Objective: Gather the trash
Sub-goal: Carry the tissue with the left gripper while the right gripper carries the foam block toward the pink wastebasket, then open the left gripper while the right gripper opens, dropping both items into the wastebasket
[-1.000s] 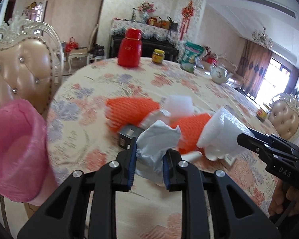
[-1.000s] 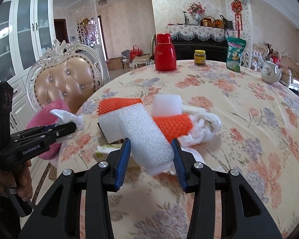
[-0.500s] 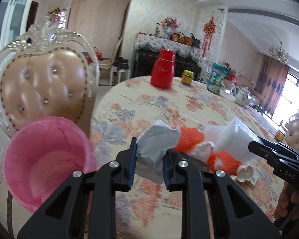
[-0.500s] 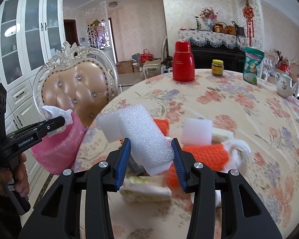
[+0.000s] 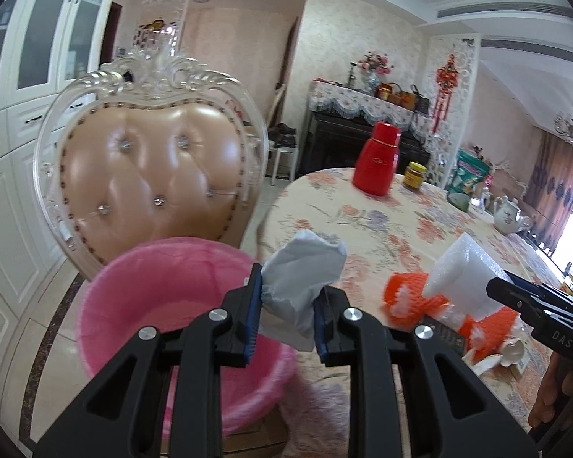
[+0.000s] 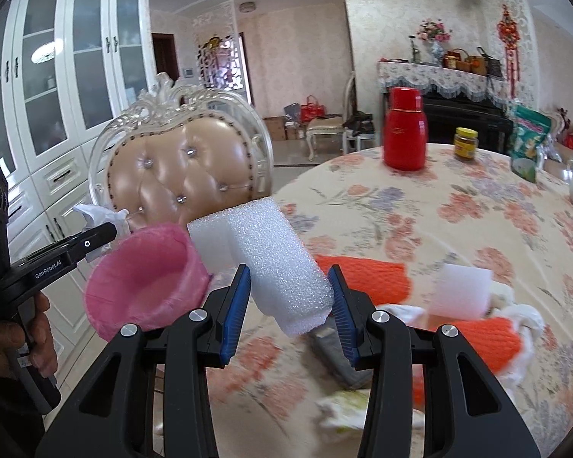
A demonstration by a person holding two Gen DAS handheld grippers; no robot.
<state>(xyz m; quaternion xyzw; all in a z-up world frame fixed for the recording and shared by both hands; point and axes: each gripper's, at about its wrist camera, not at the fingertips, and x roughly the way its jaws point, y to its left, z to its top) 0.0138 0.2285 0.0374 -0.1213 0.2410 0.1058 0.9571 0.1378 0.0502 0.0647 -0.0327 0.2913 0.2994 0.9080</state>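
My left gripper (image 5: 286, 297) is shut on a crumpled grey-white paper wad (image 5: 301, 271), held over the near rim of a pink-lined trash bin (image 5: 160, 305) beside the table. The right wrist view shows that gripper (image 6: 107, 229) and its paper wad (image 6: 95, 212) just above the bin (image 6: 145, 278). My right gripper (image 6: 289, 294) is shut on a white foam block (image 6: 263, 252), held above the table edge to the right of the bin. In the left wrist view, the block (image 5: 466, 271) sits in the right gripper (image 5: 515, 294). More trash lies on the table: orange foam nets (image 6: 366, 278) and white scraps (image 6: 460, 290).
A padded ornate chair (image 5: 149, 171) stands right behind the bin. The round table with a floral cloth (image 6: 439, 206) carries a red flask (image 6: 405, 133), a jar (image 6: 466, 143), a green bag (image 6: 529, 141) and a teapot (image 5: 508, 215). White cabinets (image 6: 57, 95) line the left wall. A hand (image 6: 15, 339) holds the left gripper.
Both grippers have swung left and slightly up, away from the trash pile, each still holding its piece. The pink bin now lies directly under the left gripper and nearer the right one.
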